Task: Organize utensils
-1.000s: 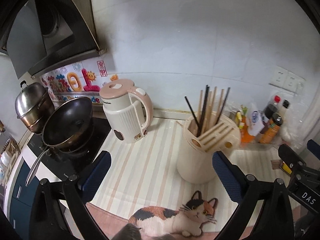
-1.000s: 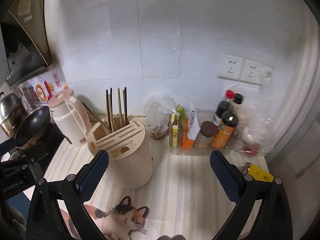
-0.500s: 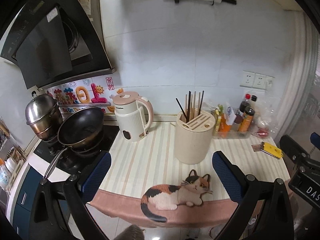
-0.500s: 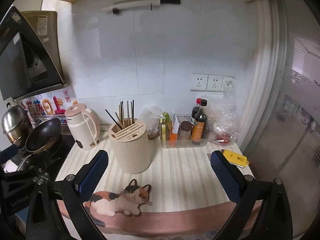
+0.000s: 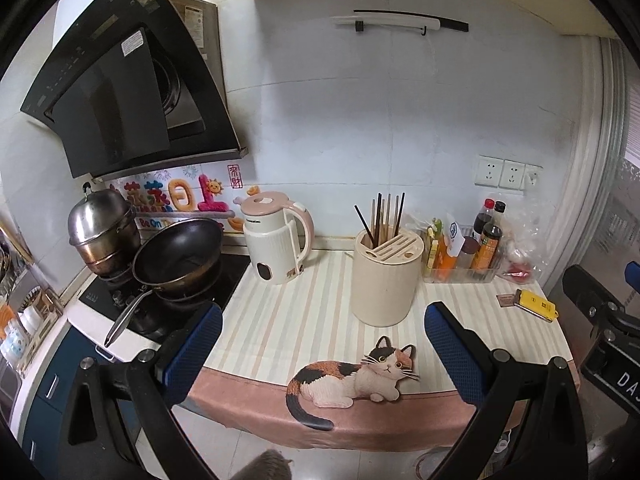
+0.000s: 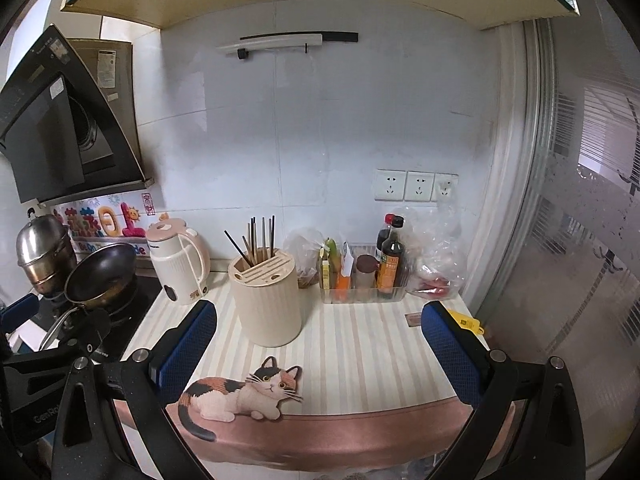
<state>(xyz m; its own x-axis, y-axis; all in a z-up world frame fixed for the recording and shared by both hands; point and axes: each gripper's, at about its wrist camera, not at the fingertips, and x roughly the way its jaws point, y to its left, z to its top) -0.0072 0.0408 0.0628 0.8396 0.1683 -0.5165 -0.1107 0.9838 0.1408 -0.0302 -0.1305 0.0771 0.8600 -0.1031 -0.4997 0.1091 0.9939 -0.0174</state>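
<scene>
Soft, even daylight from the frosted glass window (image 6: 592, 240) at right; mild glare on the glossy white tiled wall (image 6: 320, 128); faint shadows under the angled black range hood (image 5: 120, 92); strong fisheye bending and dark vignetting at edges; generally sharp.

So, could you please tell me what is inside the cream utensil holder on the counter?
Several chopsticks, dark and wooden, stand upright in the cream utensil holder at its back opening. The front slots look empty. Their lower ends and the holder's interior are hidden.
</scene>
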